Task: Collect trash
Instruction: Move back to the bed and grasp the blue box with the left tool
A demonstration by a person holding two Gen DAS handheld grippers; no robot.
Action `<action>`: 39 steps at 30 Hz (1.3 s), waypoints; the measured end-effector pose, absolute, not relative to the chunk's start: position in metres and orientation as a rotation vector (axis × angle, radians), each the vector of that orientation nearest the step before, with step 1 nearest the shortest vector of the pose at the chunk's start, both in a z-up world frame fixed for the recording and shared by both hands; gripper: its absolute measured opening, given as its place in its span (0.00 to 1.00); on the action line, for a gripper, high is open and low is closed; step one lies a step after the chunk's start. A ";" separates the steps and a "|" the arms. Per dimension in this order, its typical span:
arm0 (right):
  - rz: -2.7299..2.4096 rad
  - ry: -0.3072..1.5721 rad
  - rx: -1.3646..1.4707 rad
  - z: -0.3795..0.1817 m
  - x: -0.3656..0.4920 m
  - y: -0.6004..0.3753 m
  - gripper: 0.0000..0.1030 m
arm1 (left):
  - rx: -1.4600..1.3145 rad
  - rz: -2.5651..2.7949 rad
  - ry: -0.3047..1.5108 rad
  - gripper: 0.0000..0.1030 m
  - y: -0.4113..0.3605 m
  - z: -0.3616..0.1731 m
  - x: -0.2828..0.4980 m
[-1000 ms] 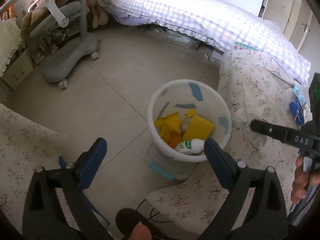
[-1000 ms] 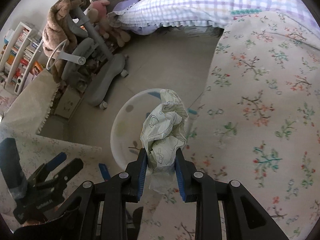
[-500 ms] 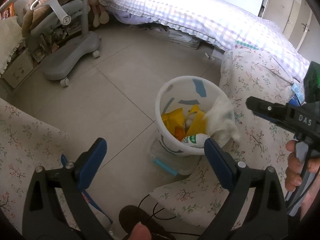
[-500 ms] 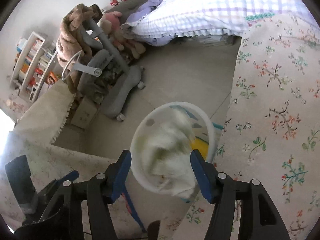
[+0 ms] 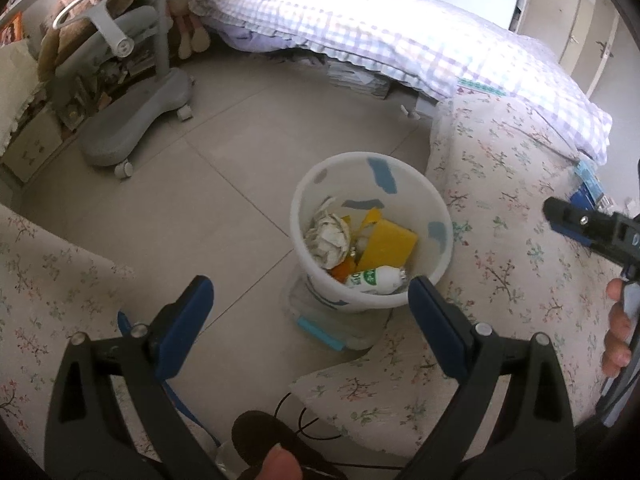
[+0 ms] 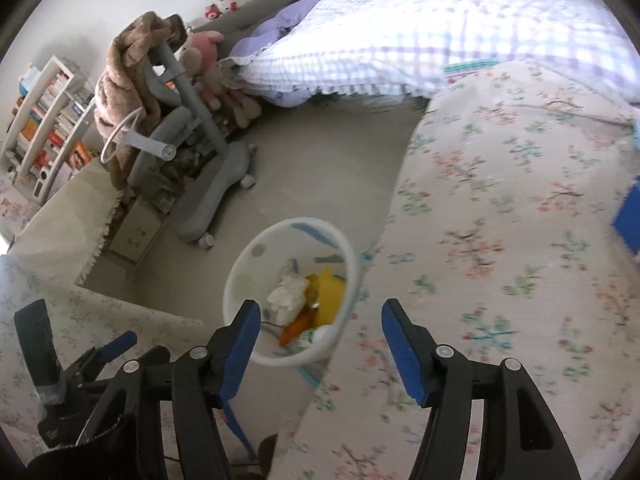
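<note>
white plastic waste bin with blue-grey patches [image 5: 372,240] sits on the tile floor, tight against the floral-cloth table edge [image 5: 500,240]. crumpled printed paper wad [image 5: 328,236] lies inside it, beside a yellow box [image 5: 390,246], a small white bottle with green label [image 5: 376,278] and something orange.

right gripper [image 6: 316,344]: jaws spread wide, empty, above the bin rim. left gripper [image 5: 310,320]: also released, holding nothing.

judgement: drop looks done; next piece needs a fresh pickup. lift the right one straight up so a finger doesn't clip the rim and tip the bin.

nearby: grey wheeled chair base [image 5: 136,128], checked purple bedding [image 5: 400,40], blue packet on the cloth [image 5: 588,188]. cable on the floor by the foot [image 5: 296,412], snag risk.
</note>
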State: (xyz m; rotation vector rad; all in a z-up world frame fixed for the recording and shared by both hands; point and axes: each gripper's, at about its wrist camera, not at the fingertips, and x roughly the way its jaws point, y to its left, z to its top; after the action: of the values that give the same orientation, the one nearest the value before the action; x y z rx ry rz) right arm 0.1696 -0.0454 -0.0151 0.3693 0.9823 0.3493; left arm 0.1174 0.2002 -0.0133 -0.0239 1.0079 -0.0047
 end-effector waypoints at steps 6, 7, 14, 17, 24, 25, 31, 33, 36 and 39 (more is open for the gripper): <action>0.263 0.959 0.407 -0.004 0.159 -0.099 0.68 | -0.004 -0.036 0.996 0.99 0.168 -0.008 0.122; 0.245 0.957 0.411 -0.003 0.157 -0.109 0.68 | -0.004 -0.043 0.993 0.99 0.163 -0.007 0.123; 0.098 0.949 0.388 0.004 0.142 -0.171 0.68 | 0.016 -0.122 0.994 0.99 0.111 -0.004 0.133; 0.037 0.950 0.389 0.004 0.136 -0.200 0.68 | 0.020 -0.152 1.001 0.99 0.086 -0.005 0.136; -0.112 0.958 0.360 -0.002 0.132 -0.258 0.70 | 0.047 -0.193 1.005 0.99 0.033 -0.010 0.143; -0.131 0.966 0.352 -0.005 0.134 -0.264 0.70 | 0.044 -0.197 1.005 0.99 0.027 -0.010 0.144; -0.172 1.011 0.444 -0.032 0.145 -0.300 0.70 | -0.004 -0.206 1.006 0.99 0.005 -0.010 0.152; -0.172 1.016 0.478 -0.040 0.150 -0.306 0.70 | -0.020 -0.204 1.011 0.99 0.000 -0.012 0.155; -0.188 1.018 0.495 -0.048 0.153 -0.308 0.70 | -0.046 -0.195 1.021 0.99 -0.009 -0.016 0.158; -0.191 1.015 0.498 -0.055 0.161 -0.308 0.67 | -0.065 -0.199 1.039 0.99 -0.019 -0.021 0.160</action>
State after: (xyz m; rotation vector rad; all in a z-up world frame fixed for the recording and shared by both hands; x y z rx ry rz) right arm 0.1607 -0.3082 -0.0547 0.4977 1.0147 -0.1914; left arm 0.1603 -0.0191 -0.0209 -0.0646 1.0388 -0.1988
